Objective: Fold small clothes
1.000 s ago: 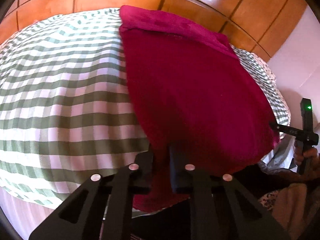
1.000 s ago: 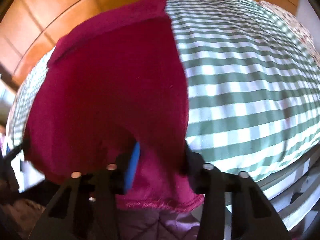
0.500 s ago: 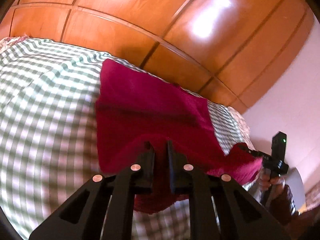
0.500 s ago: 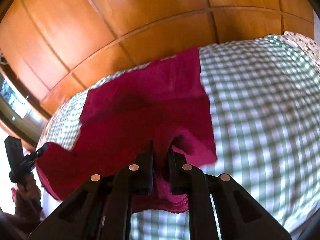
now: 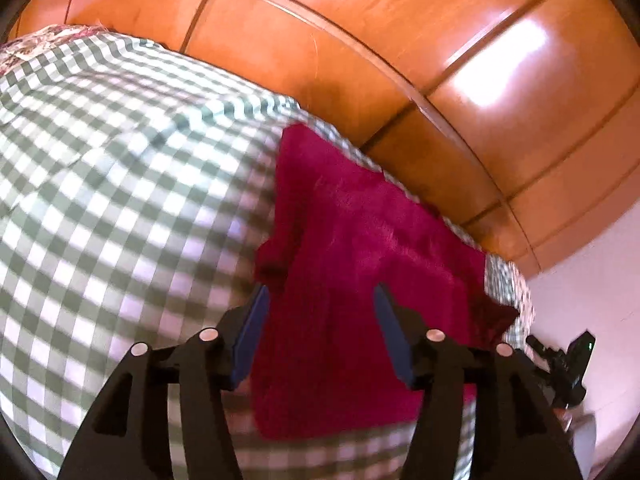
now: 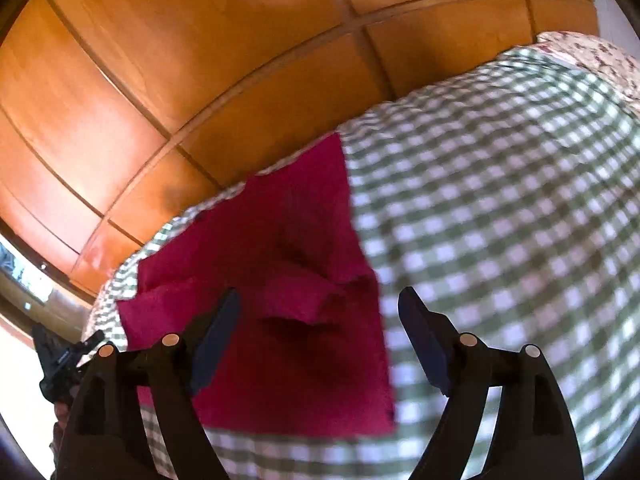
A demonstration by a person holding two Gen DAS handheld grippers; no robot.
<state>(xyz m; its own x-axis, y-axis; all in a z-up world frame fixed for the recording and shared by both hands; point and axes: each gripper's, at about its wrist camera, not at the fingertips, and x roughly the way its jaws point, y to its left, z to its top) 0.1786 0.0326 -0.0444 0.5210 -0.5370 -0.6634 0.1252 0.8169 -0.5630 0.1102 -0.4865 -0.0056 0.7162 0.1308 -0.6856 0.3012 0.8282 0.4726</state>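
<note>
A magenta cloth [image 5: 360, 264] lies folded over itself on the green-and-white checked bed cover [image 5: 120, 200]. My left gripper [image 5: 320, 300] is open and empty, its jaws spread just above the cloth's near left part. In the right wrist view the same cloth [image 6: 280, 300] shows a loose rumpled fold in its middle, and my right gripper [image 6: 320, 308] is open and empty above the cloth's near right part. Each gripper also shows at the edge of the other's view, the right one [image 5: 560, 360] and the left one [image 6: 60, 360].
A glossy wooden panelled headboard [image 5: 400, 60] rises behind the bed. A floral-patterned fabric [image 6: 592, 56] lies at the bed's far end. A pale wall [image 5: 592, 280] stands to the right of the bed. The checked cover [image 6: 520, 220] stretches wide on both sides of the cloth.
Both grippers were shut on the cloth's near edge and carried it up and forward over the cloth. Both have now opened and let it go, and the folded cloth lies on the bed.
</note>
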